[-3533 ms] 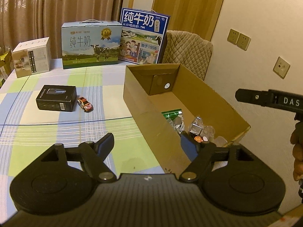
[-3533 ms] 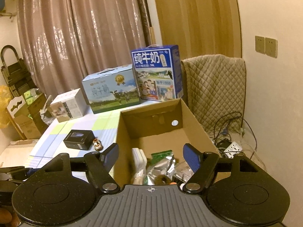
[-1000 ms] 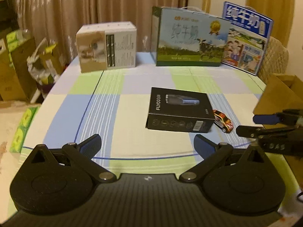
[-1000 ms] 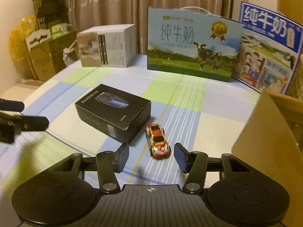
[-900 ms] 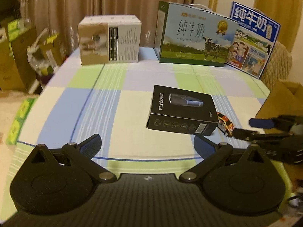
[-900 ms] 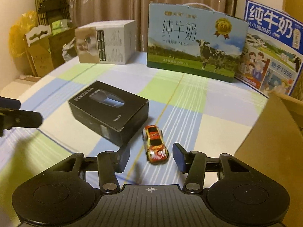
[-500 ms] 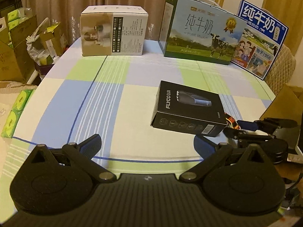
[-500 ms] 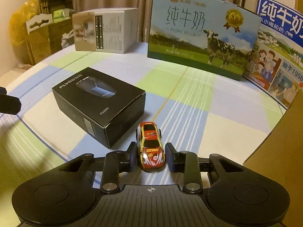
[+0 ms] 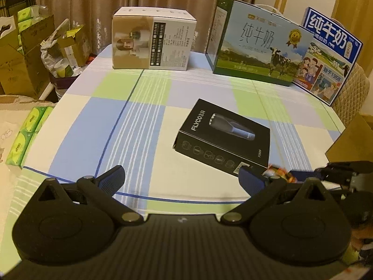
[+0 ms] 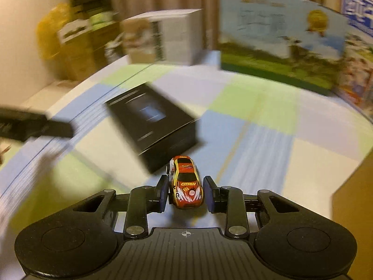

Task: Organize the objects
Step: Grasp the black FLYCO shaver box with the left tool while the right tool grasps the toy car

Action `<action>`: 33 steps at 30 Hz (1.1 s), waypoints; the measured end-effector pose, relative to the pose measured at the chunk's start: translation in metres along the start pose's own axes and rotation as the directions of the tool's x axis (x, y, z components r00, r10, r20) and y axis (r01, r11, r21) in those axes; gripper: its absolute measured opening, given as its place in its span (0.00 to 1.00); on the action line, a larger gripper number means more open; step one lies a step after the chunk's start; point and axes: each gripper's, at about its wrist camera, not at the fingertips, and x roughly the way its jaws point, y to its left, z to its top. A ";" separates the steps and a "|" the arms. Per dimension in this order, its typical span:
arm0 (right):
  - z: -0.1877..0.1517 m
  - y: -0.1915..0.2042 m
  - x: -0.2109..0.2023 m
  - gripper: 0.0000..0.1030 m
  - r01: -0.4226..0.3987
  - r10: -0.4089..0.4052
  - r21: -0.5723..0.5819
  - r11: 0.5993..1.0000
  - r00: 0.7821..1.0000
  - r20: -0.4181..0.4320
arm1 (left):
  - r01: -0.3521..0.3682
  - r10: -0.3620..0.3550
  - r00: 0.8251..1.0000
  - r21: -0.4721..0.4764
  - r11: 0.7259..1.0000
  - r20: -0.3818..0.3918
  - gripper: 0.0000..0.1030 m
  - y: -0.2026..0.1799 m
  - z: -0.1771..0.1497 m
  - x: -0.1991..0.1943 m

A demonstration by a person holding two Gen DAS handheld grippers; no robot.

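Pinching the toy car (image 10: 186, 182), right hand-held gripper (image 10: 186, 193) sits beside black box (image 10: 151, 119); left hand-held gripper (image 9: 181, 178) gapes.

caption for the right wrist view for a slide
Right gripper closed around a red toy car beside a black box on the checked tablecloth.
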 end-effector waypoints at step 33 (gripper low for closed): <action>0.004 0.007 0.031 0.26 -0.141 0.144 -0.119 0.983 0.990 0.012 | 0.012 -0.012 1.000 -0.040 0.999 0.002 0.99 0.007 0.000 0.002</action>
